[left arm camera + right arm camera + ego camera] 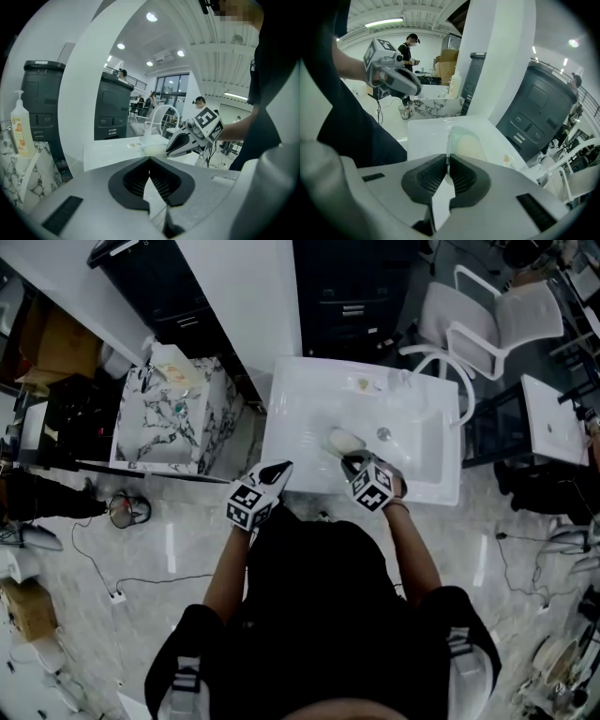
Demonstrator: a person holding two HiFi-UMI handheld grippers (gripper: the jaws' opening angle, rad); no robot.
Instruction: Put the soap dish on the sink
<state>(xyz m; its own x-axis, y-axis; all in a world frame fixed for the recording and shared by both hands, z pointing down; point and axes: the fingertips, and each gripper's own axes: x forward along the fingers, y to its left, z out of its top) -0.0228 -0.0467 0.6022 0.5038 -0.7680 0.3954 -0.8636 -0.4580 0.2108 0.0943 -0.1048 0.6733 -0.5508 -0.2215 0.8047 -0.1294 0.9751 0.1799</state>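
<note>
Soap dish [344, 440], pale cream oval, apparently translucent: over the basin of the white rectangular sink [281, 418], its rim clamped between the right gripper's [349, 461] jaws. Left gripper [279, 470]: jaws pressed together, nothing between them, at the sink's front-left edge. Marble-patterned cabinet [164, 423]: beside the sink.

Both bare forearms reach forward from the torso. Left claw [283, 467]: jaws pressed together, nothing between them, tips angled inward toward the other claw. Right claw [350, 461]: jaws clamped on the soap dish [343, 440] rim.
</note>
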